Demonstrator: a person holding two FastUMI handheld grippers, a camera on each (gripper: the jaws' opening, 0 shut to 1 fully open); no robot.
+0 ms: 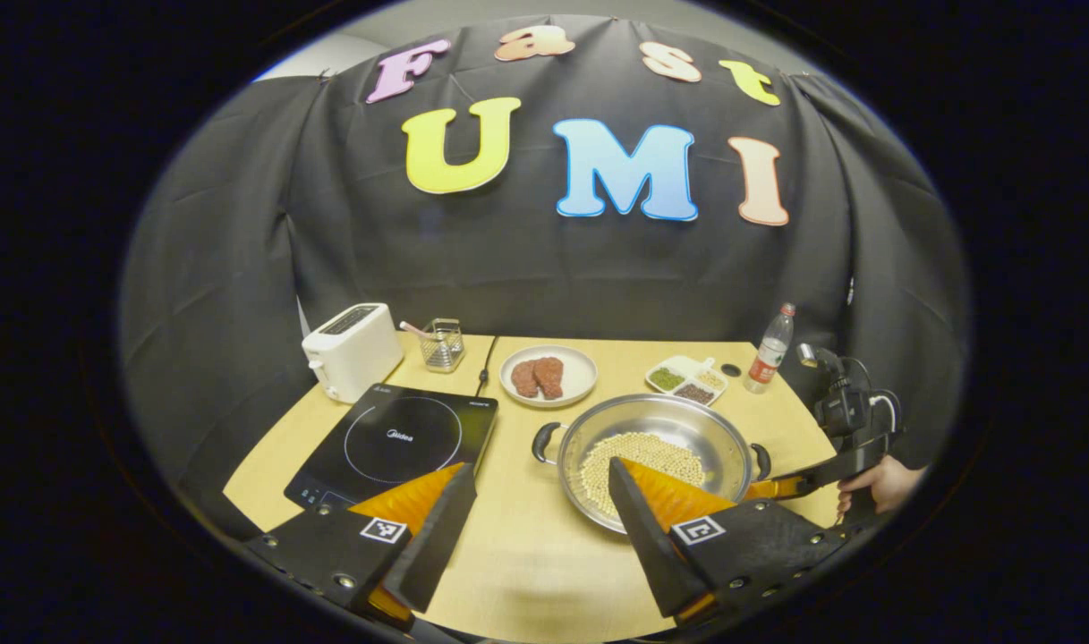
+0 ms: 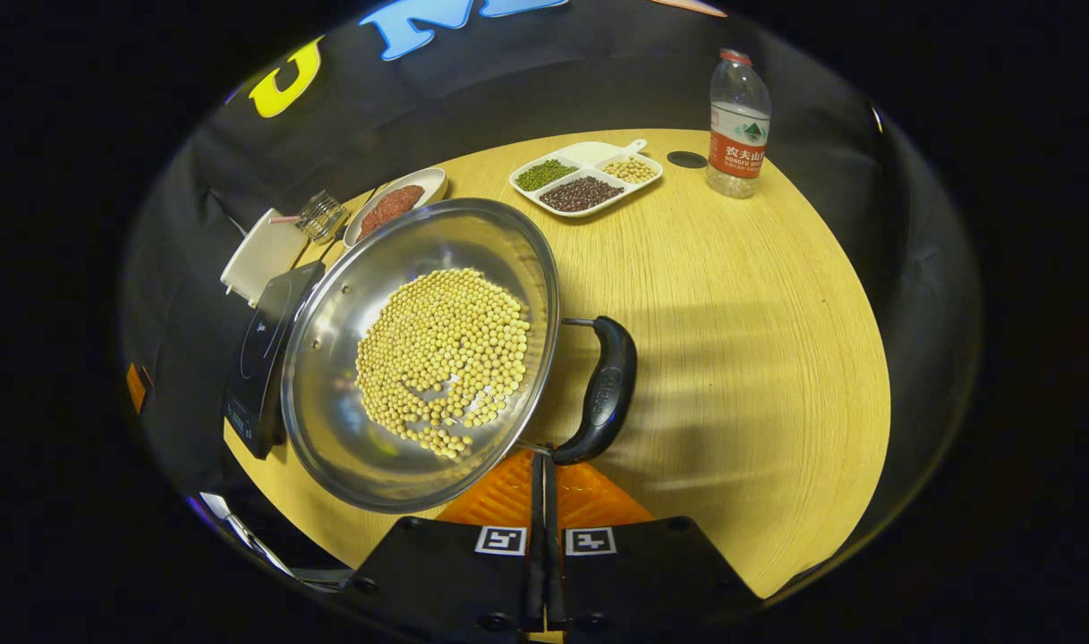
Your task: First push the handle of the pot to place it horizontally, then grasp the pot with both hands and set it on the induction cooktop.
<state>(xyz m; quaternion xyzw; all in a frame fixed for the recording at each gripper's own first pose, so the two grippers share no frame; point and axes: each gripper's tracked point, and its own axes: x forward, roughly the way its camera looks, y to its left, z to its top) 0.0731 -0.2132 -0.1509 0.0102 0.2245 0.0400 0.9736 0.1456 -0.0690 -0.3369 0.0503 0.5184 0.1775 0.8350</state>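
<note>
A steel pot [image 1: 678,420] holding soybeans sits on the wooden table, right of the black induction cooktop [image 1: 392,443]. It has a black loop handle on each side, one at the left [image 1: 544,440]. My left gripper [image 1: 540,474] hovers open above the table's front edge, between cooktop and pot, with nothing between its fingers. A hand [image 1: 880,483] holds my right gripper [image 1: 763,489] against the pot's right side. In the right gripper view, the right gripper [image 2: 542,461] is shut, its tips touching the lower end of the pot's black handle [image 2: 607,380]. The pot [image 2: 347,420] and cooktop [image 2: 262,349] lie to its left.
Along the back stand a white toaster [image 1: 352,349], a wire basket [image 1: 443,343], a plate of meat [image 1: 548,376], a divided dish of beans [image 1: 687,378] and a water bottle [image 1: 770,351]. A cable [image 1: 486,362] runs behind the cooktop. Bare wood lies right of the pot [image 2: 759,358].
</note>
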